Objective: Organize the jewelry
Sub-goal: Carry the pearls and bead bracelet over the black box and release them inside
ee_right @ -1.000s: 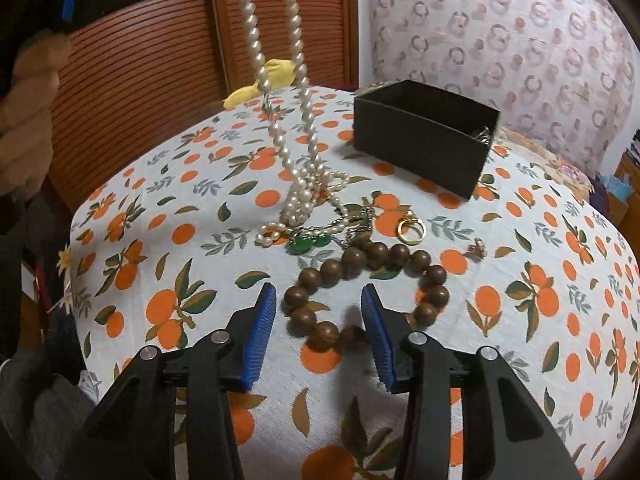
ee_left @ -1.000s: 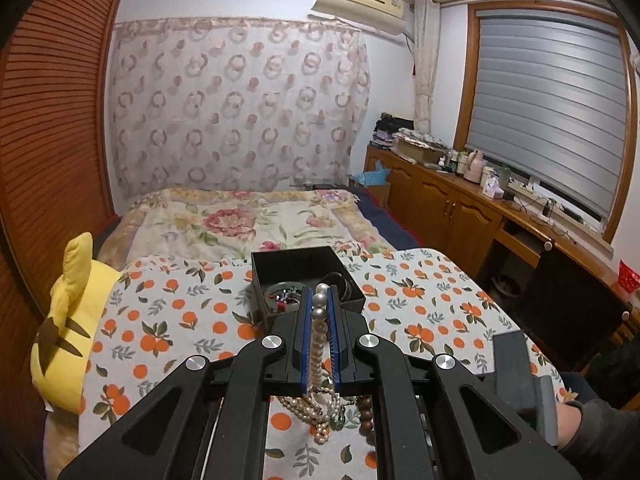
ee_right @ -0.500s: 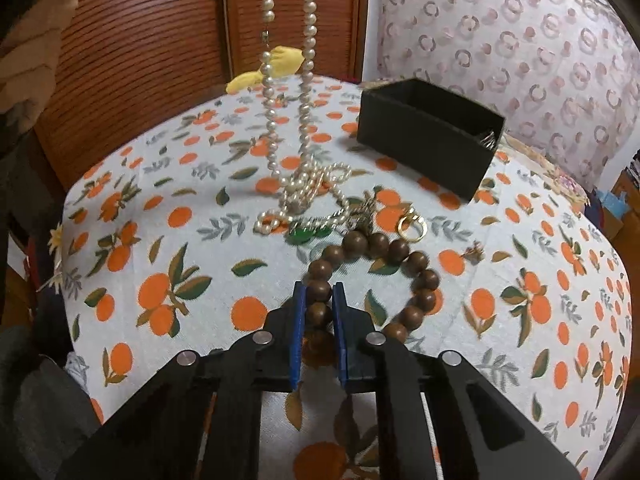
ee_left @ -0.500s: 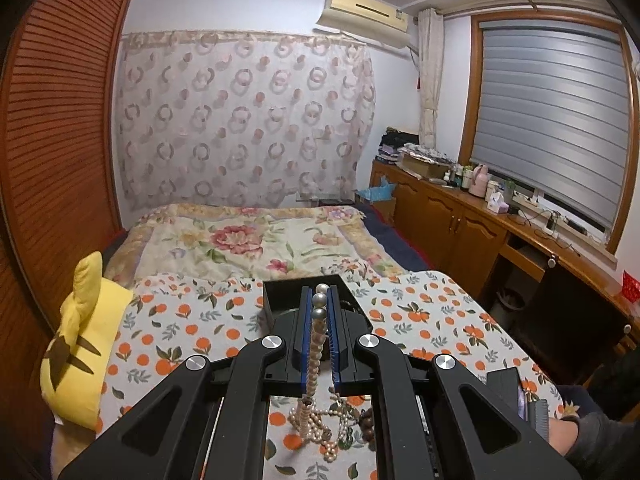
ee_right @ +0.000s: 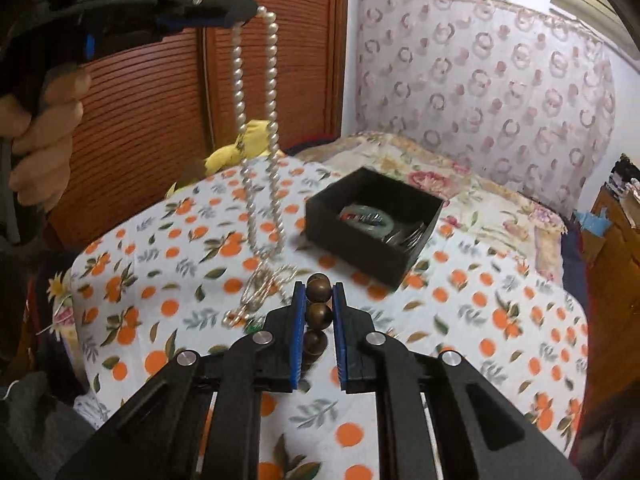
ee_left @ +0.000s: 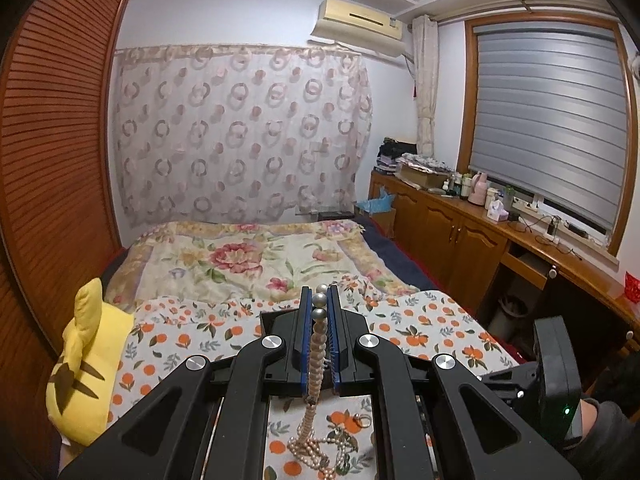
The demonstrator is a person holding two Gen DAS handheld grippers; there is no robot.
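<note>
My left gripper is shut on a white pearl necklace and holds it high; the strand hangs down to the orange-print tablecloth, its lower end still heaped there. In the right wrist view the left gripper is at the upper left. My right gripper is shut on a brown wooden bead bracelet, lifted above the cloth. A black open box holding a green bangle and other pieces stands beyond the right gripper.
A gold ring lies on the cloth below the left gripper. A yellow plush toy sits at the table's left edge. A bed with a floral cover lies beyond. Wooden cabinets run along the right.
My left gripper rose higher with the pearl necklace. My right gripper closed on the wooden bead bracelet and lifted it off the cloth toward the box.
</note>
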